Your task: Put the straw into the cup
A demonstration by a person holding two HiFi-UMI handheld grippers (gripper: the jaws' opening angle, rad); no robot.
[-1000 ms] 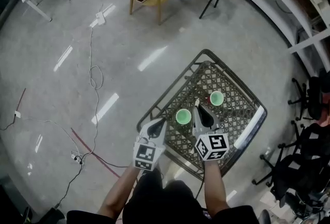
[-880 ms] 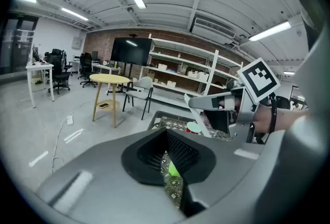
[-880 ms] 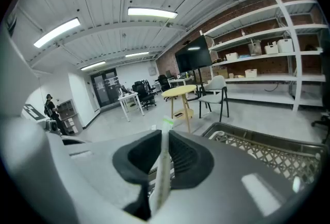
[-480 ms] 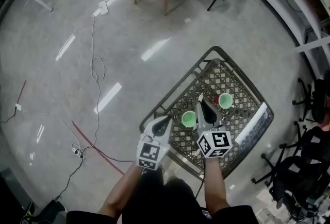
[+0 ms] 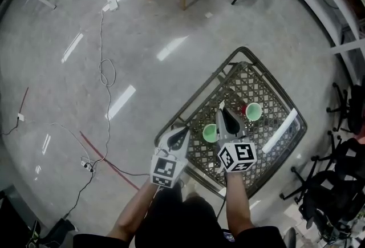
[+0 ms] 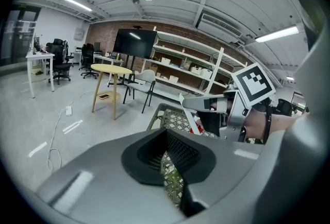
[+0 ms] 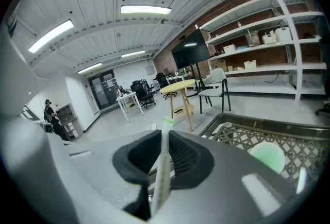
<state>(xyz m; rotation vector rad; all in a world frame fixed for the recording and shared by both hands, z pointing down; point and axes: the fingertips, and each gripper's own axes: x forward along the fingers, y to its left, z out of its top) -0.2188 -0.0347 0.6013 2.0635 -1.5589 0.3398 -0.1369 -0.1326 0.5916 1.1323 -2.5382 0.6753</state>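
At the bottom of the head view, the left gripper (image 5: 181, 134) and the right gripper (image 5: 225, 116) are held over the near part of a lattice table (image 5: 236, 87). A green cup (image 5: 210, 133) is seen on the table between the two grippers, just beside the right one. A second green cup (image 5: 252, 110) stands further to the right. The white end of the straw (image 5: 220, 106) sticks out at the tip of the right gripper and is not in a cup. Cables (image 5: 104, 78) lie on the grey floor.

Seen from the left gripper view, the jaws of the left gripper (image 6: 167, 158) are set narrowly apart and nothing is held between them. Only the lattice is seen through the gap. The right gripper (image 6: 184, 101) is seen ahead, with the straw (image 6: 187, 115) tilted in its jaws. A yellow round table (image 6: 111, 69) stands behind.

Seen from the right gripper view, the right gripper (image 7: 164, 158) is closed on the straw (image 7: 164, 140), which is held nearly upright between the pads. The green cup (image 7: 268, 157) is seen at the right, apart from the straw.
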